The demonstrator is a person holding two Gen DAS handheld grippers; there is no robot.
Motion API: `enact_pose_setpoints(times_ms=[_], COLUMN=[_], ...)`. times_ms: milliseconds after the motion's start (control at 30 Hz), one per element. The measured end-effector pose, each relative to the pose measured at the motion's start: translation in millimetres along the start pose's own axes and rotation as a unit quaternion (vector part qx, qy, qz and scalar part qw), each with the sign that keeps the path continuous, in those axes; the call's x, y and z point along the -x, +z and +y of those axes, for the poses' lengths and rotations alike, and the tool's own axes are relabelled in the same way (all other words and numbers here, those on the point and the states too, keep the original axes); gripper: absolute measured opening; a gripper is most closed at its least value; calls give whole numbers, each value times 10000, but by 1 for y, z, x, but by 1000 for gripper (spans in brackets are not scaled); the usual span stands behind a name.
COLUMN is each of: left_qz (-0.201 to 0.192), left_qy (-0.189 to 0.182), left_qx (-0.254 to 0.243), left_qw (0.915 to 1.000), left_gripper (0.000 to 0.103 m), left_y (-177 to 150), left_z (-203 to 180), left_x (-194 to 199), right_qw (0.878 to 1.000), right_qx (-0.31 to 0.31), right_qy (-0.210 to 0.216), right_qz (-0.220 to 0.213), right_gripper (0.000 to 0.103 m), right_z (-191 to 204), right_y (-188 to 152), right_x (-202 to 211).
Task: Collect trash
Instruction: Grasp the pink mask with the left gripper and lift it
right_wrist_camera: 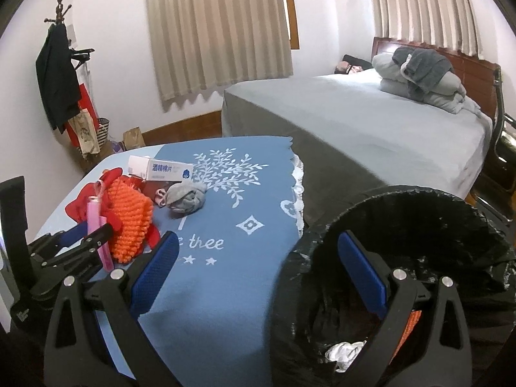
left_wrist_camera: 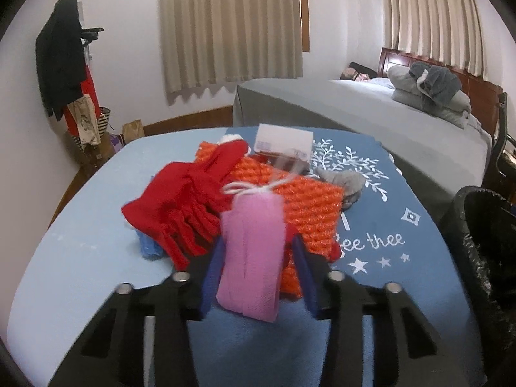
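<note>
My left gripper [left_wrist_camera: 256, 245] is shut on a flat pink pad [left_wrist_camera: 250, 258] with a white string loop, held above the blue table cloth [left_wrist_camera: 380, 225]. It also shows in the right wrist view [right_wrist_camera: 96, 222]. Behind it lie a red cloth [left_wrist_camera: 180, 203], an orange knobbly cloth [left_wrist_camera: 303, 203], a grey rag [right_wrist_camera: 187, 198] and a white box [right_wrist_camera: 161, 171]. My right gripper [right_wrist_camera: 258, 258] is open and empty, its right finger over the black-lined trash bin [right_wrist_camera: 419, 225]. White crumpled trash [right_wrist_camera: 342, 351] lies inside the bin.
A bed with a grey cover [right_wrist_camera: 371, 135] stands behind the table, with folded bedding [right_wrist_camera: 419, 77] on it. A coat rack with clothes [left_wrist_camera: 61, 64] stands at the far left wall. Bags [left_wrist_camera: 132, 129] sit on the floor.
</note>
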State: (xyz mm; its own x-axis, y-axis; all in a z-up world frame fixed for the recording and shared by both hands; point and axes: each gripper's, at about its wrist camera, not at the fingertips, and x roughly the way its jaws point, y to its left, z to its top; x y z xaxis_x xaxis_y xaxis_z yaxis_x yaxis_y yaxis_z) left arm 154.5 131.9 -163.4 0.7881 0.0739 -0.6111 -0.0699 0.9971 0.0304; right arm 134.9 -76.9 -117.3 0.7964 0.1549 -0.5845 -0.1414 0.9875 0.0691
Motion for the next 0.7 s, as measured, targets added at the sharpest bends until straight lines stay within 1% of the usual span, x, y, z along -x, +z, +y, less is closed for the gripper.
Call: enact_pose_setpoints(times_ms=[100,167,200,433,700], left_qz=[19,18,1,-230,-367], left_qy=[-66,-106,-189,-360,-212], left_qx=[61,131,165,179,343], left_qw=[10000,9999,9997,9989,9985], left_gripper=[24,22,19,18,17], left_y=[0,-1,0,5,9], left_z=[2,6,8,12,31], left_x=[0,1,4,27,45], right_qw=[10000,9999,9999,9997,9990], right_qx=[28,50,65,109,230], right_qy=[54,93,107,194,387], right_qz=[35,48,49,38,-34], right_gripper=[96,96,96,96,96], right_z=[5,8,9,15,38], right_y=[0,0,0,2,9], right_x=[-5,-6,-7,-9,-13])
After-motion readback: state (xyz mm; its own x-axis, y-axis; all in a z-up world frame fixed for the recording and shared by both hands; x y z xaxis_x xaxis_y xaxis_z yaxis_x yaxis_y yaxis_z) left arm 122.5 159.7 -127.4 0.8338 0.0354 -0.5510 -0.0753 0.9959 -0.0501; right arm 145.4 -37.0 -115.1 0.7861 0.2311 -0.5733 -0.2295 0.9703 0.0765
